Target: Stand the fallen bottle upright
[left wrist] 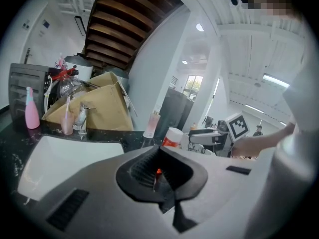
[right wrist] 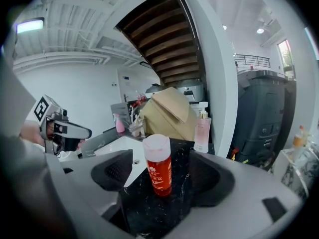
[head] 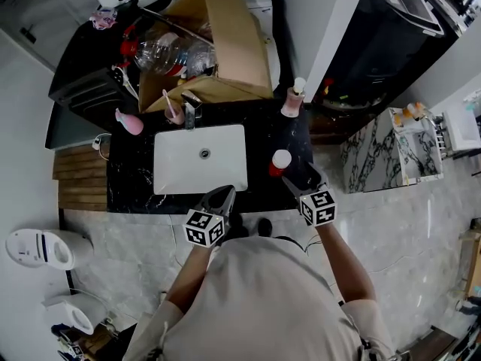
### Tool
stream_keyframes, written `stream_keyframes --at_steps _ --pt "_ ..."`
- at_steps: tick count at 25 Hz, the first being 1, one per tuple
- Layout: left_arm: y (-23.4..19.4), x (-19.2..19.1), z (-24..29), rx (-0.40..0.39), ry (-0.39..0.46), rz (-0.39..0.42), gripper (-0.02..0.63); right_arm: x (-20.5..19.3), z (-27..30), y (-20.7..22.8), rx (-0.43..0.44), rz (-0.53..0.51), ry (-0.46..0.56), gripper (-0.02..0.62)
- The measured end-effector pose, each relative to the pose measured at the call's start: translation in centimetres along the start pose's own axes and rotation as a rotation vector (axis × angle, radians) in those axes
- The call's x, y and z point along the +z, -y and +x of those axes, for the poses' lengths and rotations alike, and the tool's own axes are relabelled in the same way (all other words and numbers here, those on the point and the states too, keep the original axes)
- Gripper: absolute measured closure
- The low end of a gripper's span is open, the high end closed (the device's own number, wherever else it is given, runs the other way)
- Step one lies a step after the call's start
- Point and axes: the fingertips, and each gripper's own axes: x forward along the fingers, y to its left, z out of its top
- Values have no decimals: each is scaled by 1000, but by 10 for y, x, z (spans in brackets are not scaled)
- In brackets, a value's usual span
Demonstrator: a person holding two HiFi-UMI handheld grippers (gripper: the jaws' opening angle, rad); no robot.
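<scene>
Looks steeply down on a black marble desk (head: 131,173) with a white sink (head: 174,173) set into it. Shows the bottle (head: 279,162), red with a white cap, upright on the desk at 3 o'clock from the sink, just beside the rim.

Places the right tongs (head: 299,180) at 5 o'clock from the bottle, near it, tips toward it. Along those tongs, shows both jaws spread wide, with the bottle framed upright between them at 12 o'clock. Leaves a strip of dark desk on either side of the bottle, neither pad touching it, nothing gripped.

Places the left tongs (head: 219,199) at 6 o'clock from the sink, over the desk's front edge. Along those tongs, shows the jaws drawn together with nothing held, only a sliver of red glimpsed through the thin slit between the pads.

Beyond the sink, at 12 o'clock, shows a tap (head: 190,111) and behind it an open cardboard box (head: 229,47). Sets a pump bottle (head: 292,100) of pale pink at 12 o'clock from the bottle, well apart from it. Sets a small pink bottle (head: 129,123) at 10 o'clock from the sink.
</scene>
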Motion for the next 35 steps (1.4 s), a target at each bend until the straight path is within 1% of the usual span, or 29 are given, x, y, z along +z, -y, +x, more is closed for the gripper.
stream_keyframes --at_steps 4,10,14,20,22,29,31,35 --pt "12 6 -6 12 26 3 598 7 -22 1 1 12 6 256" --pt "30 18 -17 28 68 16 598 21 -53 2 12 21 51 258" --pt "37 26 -24 47 90 29 598 22 -70 0 33 22 58 259" --pt "44 33 -30 51 103 46 598 23 -88 1 25 13 78 264" --pt "46 35 -32 44 106 53 598 24 -91 0 20 11 86 281" --pt "44 46 -43 3 116 72 598 34 -102 -15 -13 7 119 384" --pt "41 50 -47 -8 118 78 598 36 -105 -20 -28 7 123 405" --pt "35 54 -54 -24 105 94 598 39 -110 -31 -50 11 126 457"
